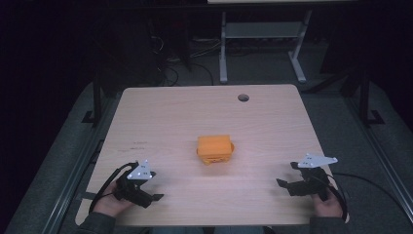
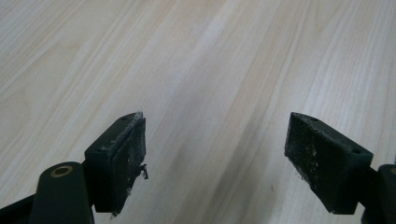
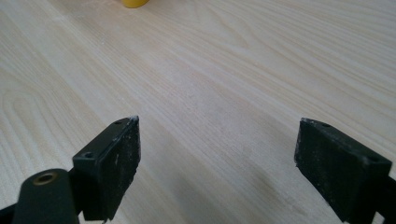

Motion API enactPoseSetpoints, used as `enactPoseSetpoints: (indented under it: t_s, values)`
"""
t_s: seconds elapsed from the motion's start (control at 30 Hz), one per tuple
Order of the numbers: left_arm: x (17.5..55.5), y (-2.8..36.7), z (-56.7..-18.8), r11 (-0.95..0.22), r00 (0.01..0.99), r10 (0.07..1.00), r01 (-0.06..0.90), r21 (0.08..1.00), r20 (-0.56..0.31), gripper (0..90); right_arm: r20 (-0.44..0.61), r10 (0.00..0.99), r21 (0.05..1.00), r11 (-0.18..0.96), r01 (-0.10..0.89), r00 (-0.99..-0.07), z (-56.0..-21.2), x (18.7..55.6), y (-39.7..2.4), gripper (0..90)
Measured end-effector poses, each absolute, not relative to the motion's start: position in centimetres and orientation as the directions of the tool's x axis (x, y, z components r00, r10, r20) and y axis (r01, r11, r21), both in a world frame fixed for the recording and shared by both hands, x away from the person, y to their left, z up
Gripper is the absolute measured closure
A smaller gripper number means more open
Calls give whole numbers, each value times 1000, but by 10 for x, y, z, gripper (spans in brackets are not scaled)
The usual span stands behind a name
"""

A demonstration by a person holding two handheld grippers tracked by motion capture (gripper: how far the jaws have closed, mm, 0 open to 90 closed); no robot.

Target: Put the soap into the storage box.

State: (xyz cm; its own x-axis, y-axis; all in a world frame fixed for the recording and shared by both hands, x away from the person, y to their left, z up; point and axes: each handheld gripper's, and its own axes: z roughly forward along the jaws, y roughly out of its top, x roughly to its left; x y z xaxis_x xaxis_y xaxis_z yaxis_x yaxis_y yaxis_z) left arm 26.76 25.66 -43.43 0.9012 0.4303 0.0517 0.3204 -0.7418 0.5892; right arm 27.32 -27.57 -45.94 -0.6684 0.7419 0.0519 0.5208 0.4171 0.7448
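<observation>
Where pale wood table (image 1: pixel 204 117) stands, dark room.

A high camera looks forward and down over the whole table (image 1: pixel 160 112). Two gripper cameras sit low and close to the tabletop, each looking along its own jaws, sharing its pale wood grain.

An orange blocky object (image 1: pixel 214 148) sits near the centre of the tabletop (image 1: pixel 165 117); its top is flat and box-like, with a rounded orange part showing at its 3 o'clock side; small lugs line its lower edge at 6 o'clock; nothing touches it.
</observation>
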Motion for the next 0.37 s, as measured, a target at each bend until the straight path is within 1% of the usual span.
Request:
enactPoseSetpoints:
  t_s: [0.2,0.27,0.37]
  values:
    - [267,255,-435,-741,903,427,320,590,46,168,55,739,745,418,520,-671,-459,273,-275,139]
    - [266,254,-435,-740,900,433,322,591,51,144,50,736,750,418,512,-675,-459,273,-276,140]
    - [265,253,-435,-739,900,433,325,590,46,145,53,734,751,417,512,-677,-458,272,-276,140]
